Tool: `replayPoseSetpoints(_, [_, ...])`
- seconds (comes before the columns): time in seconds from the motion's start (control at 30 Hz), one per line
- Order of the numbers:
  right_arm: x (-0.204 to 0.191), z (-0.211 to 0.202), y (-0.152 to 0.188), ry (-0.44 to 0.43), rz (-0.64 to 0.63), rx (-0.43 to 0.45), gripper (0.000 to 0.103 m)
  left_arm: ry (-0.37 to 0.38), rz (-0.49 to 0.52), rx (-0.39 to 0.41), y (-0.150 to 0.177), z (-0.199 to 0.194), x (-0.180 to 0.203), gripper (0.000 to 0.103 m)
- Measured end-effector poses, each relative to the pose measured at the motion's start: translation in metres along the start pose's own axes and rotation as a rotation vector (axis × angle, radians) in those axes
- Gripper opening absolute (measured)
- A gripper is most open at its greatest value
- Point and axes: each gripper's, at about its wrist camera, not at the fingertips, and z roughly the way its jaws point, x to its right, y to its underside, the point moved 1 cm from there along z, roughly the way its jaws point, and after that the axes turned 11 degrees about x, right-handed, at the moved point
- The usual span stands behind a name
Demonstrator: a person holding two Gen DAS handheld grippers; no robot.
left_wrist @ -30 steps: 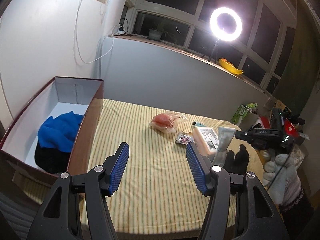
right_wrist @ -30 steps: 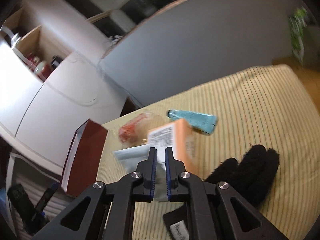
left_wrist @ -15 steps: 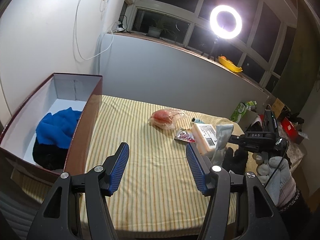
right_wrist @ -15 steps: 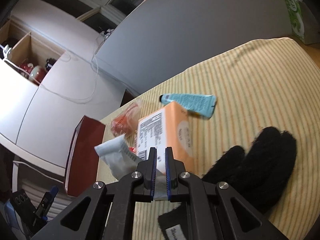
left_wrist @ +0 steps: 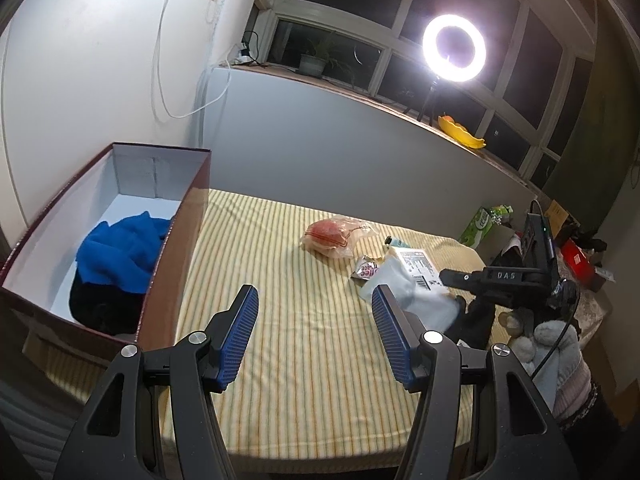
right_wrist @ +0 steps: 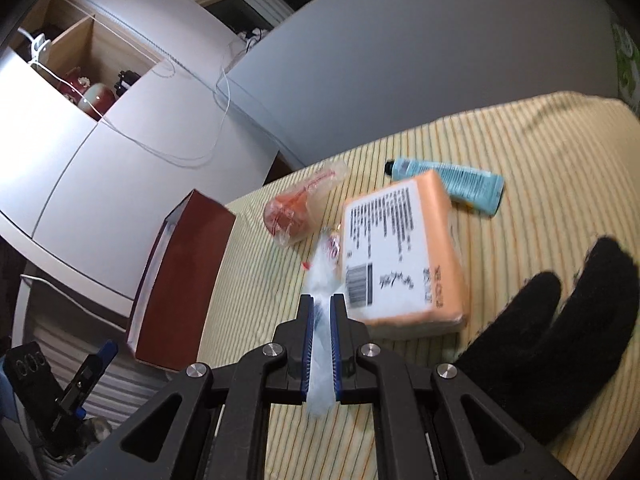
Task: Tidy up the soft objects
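Note:
My right gripper (right_wrist: 321, 312) is shut on a thin white plastic pouch (right_wrist: 320, 280), held above the striped table; the pouch also shows in the left wrist view (left_wrist: 404, 294). My left gripper (left_wrist: 314, 312) is open and empty over the table's front. A dark red box (left_wrist: 176, 240) at the left holds a blue cloth (left_wrist: 120, 252) over a black cloth (left_wrist: 100, 308). A black glove (right_wrist: 560, 340) lies at the right. A bagged red soft item (left_wrist: 334, 234) lies mid-table.
An orange labelled pack (right_wrist: 404, 256), a teal tube (right_wrist: 452, 182) and a small snack wrapper (left_wrist: 366, 270) lie near the glove. The box's red side shows in the right wrist view (right_wrist: 180, 280). A ring light (left_wrist: 454, 48) stands behind.
The right gripper has tilted and carried the pouch left, so the pouch now points toward the box. The left gripper drew back a little and stays open.

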Motion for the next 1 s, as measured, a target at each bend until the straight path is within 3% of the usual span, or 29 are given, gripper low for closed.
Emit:
replayPoseSetpoints(0.17, [0.008,0.0,-0.008,0.075,-0.012,0.016,0.008,0.007,-0.003,-0.008,0.001,0.004,0.001,0.059])
replayPoseSetpoints(0.4, [0.006,0.0,-0.001,0.083,-0.055,-0.002,0.008,0.052,0.009,-0.042,0.006,0.021,0.016,0.059])
replayPoseSetpoints(0.57, [0.011,-0.005,-0.006,0.098,-0.051,0.012,0.009,0.144,0.049,-0.121,0.006,0.055,0.044,0.059])
replayPoseSetpoints(0.7, [0.024,-0.01,-0.015,0.126,-0.029,0.025,0.028,0.225,0.052,-0.194,0.001,0.091,0.069,0.059])
replayPoseSetpoints(0.83, [0.034,-0.009,-0.021,0.128,-0.032,0.003,0.028,0.292,0.042,-0.283,-0.002,0.132,0.09,0.059])
replayPoseSetpoints(1.0, [0.037,0.001,-0.022,0.121,-0.062,-0.033,0.028,0.299,0.037,-0.363,0.0,0.177,0.109,0.059])
